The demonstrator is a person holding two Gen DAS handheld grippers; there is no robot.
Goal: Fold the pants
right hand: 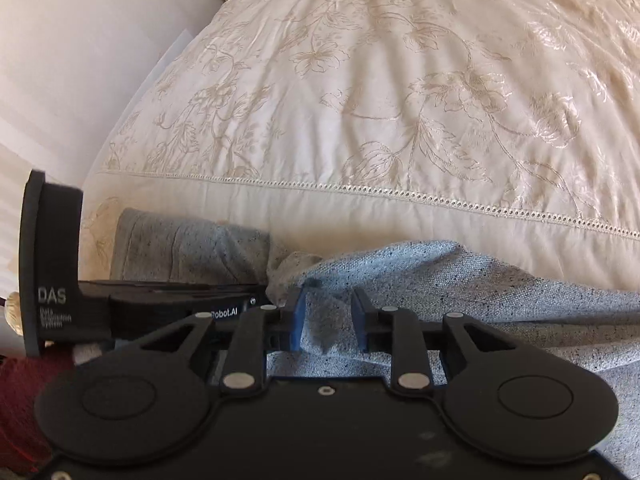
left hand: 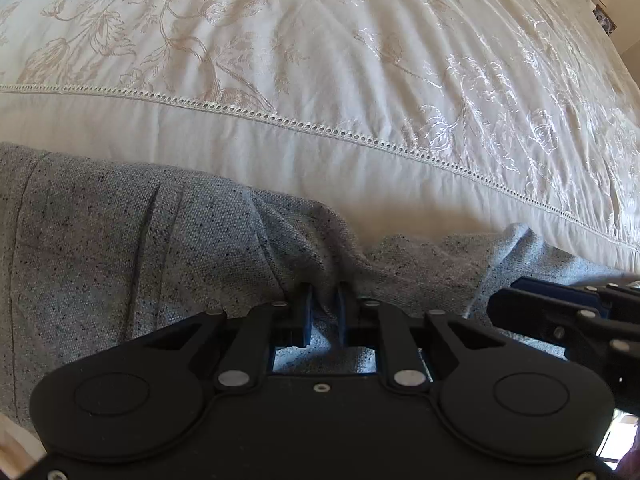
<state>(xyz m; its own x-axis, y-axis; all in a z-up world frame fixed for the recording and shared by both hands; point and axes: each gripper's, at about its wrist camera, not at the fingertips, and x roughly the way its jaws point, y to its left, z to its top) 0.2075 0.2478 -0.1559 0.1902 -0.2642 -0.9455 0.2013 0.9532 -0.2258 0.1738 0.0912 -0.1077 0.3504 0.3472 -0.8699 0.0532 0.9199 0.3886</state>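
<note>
The black two-finger left gripper (left hand: 324, 304) points steeply down, its blue-padded jaws narrowed onto a fold of the grey speckled pants (left hand: 140, 240). Just beside it, the black right gripper (right hand: 328, 312) stands with jaws parted around that cloth.

You see soft daylight glinting on the bedspread (left hand: 500, 92) embroidery at right; fisheye bending curves its edges, and both close gripper bodies sit dark and slightly blurred.
</note>
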